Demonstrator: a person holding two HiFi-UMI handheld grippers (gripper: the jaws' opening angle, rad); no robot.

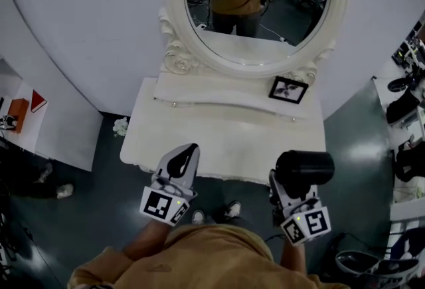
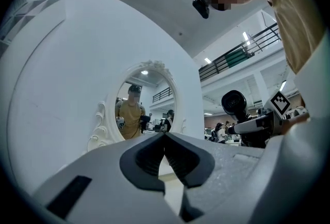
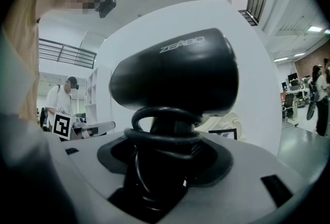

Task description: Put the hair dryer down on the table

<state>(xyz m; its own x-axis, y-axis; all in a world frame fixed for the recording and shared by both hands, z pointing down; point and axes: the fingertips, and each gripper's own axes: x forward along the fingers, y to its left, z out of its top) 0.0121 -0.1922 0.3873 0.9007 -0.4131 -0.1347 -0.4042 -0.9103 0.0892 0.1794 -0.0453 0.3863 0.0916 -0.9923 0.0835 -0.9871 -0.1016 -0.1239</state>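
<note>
Gripping hair dryer (image 3: 175, 71) handle between right gripper (image 3: 165, 153) jaws (cord (image 3: 154, 133) looped round it) | left gripper (image 2: 165, 138) jaws together, empty

Head view is dimly, evenly lit. Gripper views are bowed and vignetted black at edges; ceiling lights (image 3: 315, 28) are overexposed

The white dressing table (image 1: 219, 141) bears an oval mirror (image 1: 259, 15) and, just beside it, a small framed picture (image 1: 288, 89).

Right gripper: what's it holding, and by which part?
The right gripper holds the black plastic hair dryer by its handle, which has the cord wound around it.
</note>
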